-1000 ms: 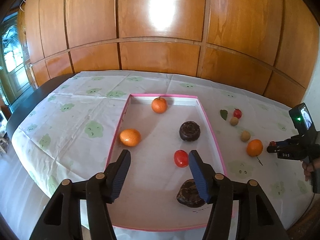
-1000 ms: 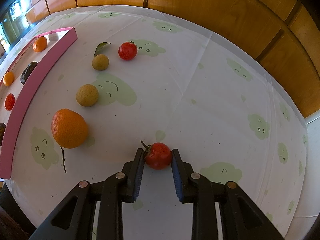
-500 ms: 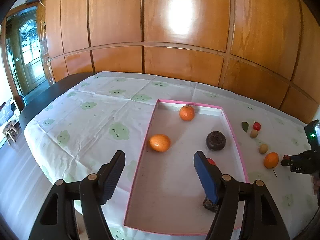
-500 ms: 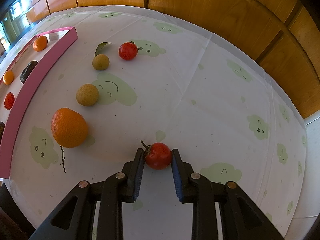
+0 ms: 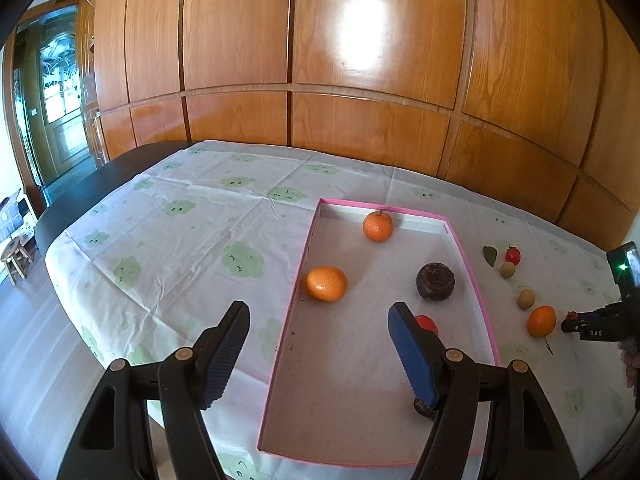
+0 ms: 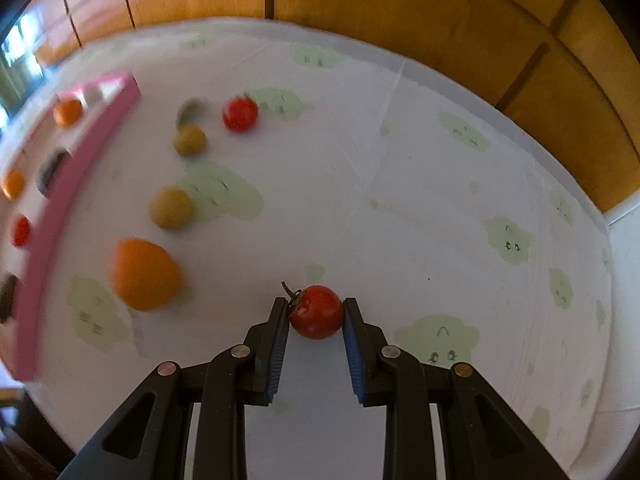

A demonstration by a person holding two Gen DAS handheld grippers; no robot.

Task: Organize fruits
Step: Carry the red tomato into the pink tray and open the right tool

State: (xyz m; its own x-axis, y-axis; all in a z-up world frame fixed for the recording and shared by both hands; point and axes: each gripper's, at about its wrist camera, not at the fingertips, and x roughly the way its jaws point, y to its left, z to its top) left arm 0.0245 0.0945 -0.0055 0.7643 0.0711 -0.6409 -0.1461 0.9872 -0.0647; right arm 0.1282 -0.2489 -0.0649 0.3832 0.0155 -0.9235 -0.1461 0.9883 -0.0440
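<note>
Left gripper (image 5: 318,346), jaws just spread wider and holding nothing, hangs over the pink-rimmed tray (image 5: 302,264) of oranges. At right, the right gripper (image 6: 316,316) pinches a red tomato (image 6: 316,312) over the tablecloth (image 6: 400,200), outside the tray. Squeezed harder, the soft fruit could likely split; loosened, it could roll away.

The wooden wall (image 5: 360,60) is shiny and smooth. The tablecloth (image 5: 200,240) looks thin, matt and creased. The pink tray (image 5: 298,280) looks like matt cardboard. The tomato (image 6: 316,312) has smooth, glossy skin. The gripper pads (image 5: 412,356) are blue and ribbed. The orange (image 5: 326,284) looks bumpy.
</note>
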